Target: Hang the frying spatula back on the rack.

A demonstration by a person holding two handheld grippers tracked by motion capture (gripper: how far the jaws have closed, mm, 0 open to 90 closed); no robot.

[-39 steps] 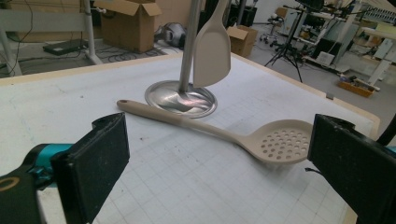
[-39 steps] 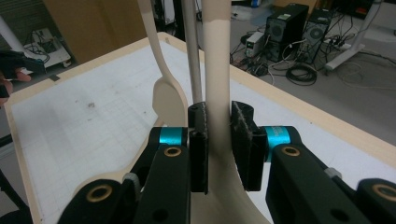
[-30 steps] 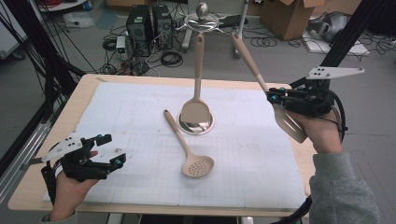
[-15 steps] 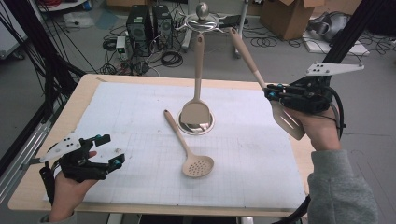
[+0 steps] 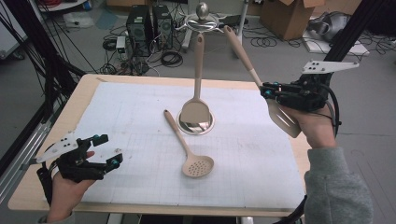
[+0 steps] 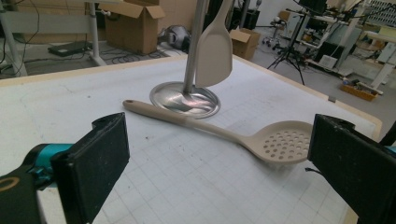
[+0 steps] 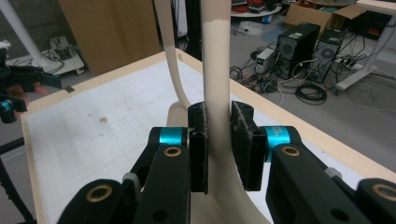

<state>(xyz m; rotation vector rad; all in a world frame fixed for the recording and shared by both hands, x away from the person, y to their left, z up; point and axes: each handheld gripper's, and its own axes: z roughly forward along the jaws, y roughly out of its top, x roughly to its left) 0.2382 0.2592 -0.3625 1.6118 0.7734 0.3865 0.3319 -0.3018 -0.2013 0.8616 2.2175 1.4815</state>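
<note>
My right gripper [image 5: 268, 91] is shut on the neck of a beige slotted turner [image 5: 283, 118], held above the table's right edge. The turner's handle [image 5: 239, 47] slants up toward the top of the metal stand [image 5: 202, 10]. In the right gripper view the pads [image 7: 198, 134] pinch that handle [image 7: 217, 60]. A beige spatula [image 5: 196, 107] hangs on the stand over its round base [image 5: 208, 126]. A beige perforated spoon [image 5: 198, 166] lies flat on the mat. My left gripper [image 5: 108, 150] rests open at the front left, with the spoon [image 6: 285, 142] ahead of its jaws.
A white gridded mat [image 5: 140, 116] covers the wooden table [image 5: 84, 88]. Behind the table the floor holds computer towers [image 5: 149, 25], cables and cardboard boxes [image 5: 285, 16]. Black frame poles [image 5: 42, 70] stand at the left.
My right gripper has shifted a little up and to the left with the turner, bringing the handle tip closer to the stand's top. The left gripper has kept still.
</note>
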